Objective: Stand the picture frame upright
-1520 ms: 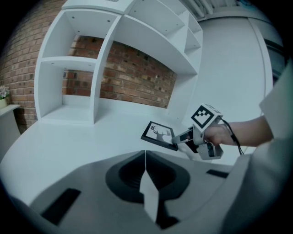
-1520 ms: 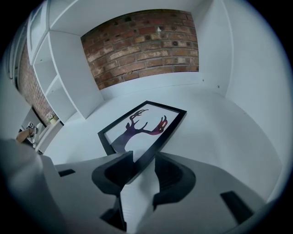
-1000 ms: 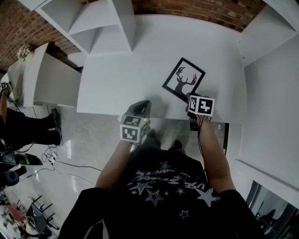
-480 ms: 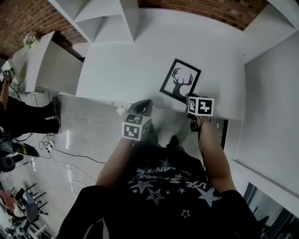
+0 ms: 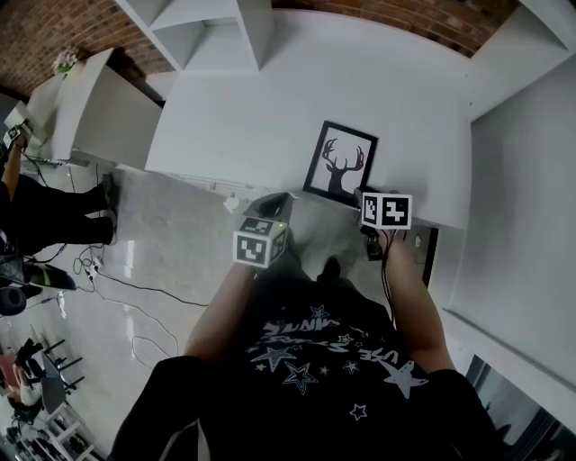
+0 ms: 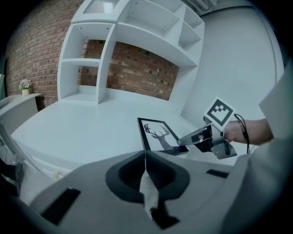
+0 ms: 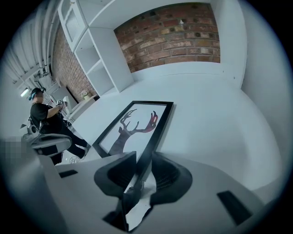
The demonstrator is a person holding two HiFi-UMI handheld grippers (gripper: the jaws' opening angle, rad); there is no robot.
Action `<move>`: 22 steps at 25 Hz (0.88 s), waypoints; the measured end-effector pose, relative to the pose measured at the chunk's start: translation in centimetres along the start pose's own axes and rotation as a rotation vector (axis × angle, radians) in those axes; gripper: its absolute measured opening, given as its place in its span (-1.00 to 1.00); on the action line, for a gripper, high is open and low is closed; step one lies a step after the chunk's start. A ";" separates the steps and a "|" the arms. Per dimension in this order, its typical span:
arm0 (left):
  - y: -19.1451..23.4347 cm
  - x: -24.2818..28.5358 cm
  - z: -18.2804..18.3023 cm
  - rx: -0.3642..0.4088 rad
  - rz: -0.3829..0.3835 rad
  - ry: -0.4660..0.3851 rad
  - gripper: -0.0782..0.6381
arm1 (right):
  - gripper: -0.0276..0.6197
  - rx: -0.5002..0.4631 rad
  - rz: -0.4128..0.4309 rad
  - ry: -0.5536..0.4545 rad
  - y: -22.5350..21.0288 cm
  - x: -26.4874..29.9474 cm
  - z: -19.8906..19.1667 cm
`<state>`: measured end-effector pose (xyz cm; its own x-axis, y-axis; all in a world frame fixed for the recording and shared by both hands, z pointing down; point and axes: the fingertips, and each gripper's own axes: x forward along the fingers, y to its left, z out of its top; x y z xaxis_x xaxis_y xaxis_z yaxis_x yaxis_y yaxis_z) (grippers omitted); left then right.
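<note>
A black picture frame [image 5: 340, 165] with a deer silhouette lies on the white table [image 5: 270, 108] close to its front edge. My right gripper [image 5: 361, 194] is at the frame's near right corner. In the right gripper view the frame's [image 7: 132, 123] right edge runs between my jaws [image 7: 143, 157], which have just been closing and now touch it on both sides. My left gripper [image 5: 274, 203] hangs at the table's front edge, left of the frame, shut and empty [image 6: 145, 155]. From there I see the frame [image 6: 158, 135] and the right gripper [image 6: 184, 140] on its corner.
White open shelves [image 5: 207, 27] stand at the table's back left against a brick wall [image 6: 137, 68]. A white wall panel [image 5: 522, 180] closes the right side. A low white cabinet [image 5: 90, 108] stands left of the table, and a person [image 5: 27, 216] is beyond it.
The frame has turned on the table from a diagonal lie to nearly square with the front edge, with my right gripper on its corner. My left gripper has stayed shut near the table edge.
</note>
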<state>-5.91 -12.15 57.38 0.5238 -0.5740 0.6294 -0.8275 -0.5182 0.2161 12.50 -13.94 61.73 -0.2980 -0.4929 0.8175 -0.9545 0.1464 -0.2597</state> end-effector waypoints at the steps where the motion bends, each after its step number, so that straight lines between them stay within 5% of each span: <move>1: -0.3 0.1 -0.2 -0.010 -0.003 0.005 -0.73 | -0.57 -0.003 0.005 0.002 -0.1 -0.1 -0.2; 16: -3.4 1.9 -1.8 -0.175 -0.117 0.122 -0.71 | -0.60 -0.027 0.085 0.050 0.2 -2.0 -2.9; 18: -3.9 2.3 -1.7 -0.196 -0.143 0.138 -0.45 | -0.60 -0.024 0.090 0.052 0.1 -2.1 -3.2; 22: -4.1 3.2 -2.0 -0.230 -0.144 0.188 -0.40 | -0.61 -0.033 0.098 0.058 0.0 -2.5 -3.6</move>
<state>-1.26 -10.61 59.96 0.6104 -0.3672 0.7018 -0.7826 -0.4169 0.4624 13.15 -9.63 61.57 -0.3889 -0.4245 0.8177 -0.9203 0.2204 -0.3233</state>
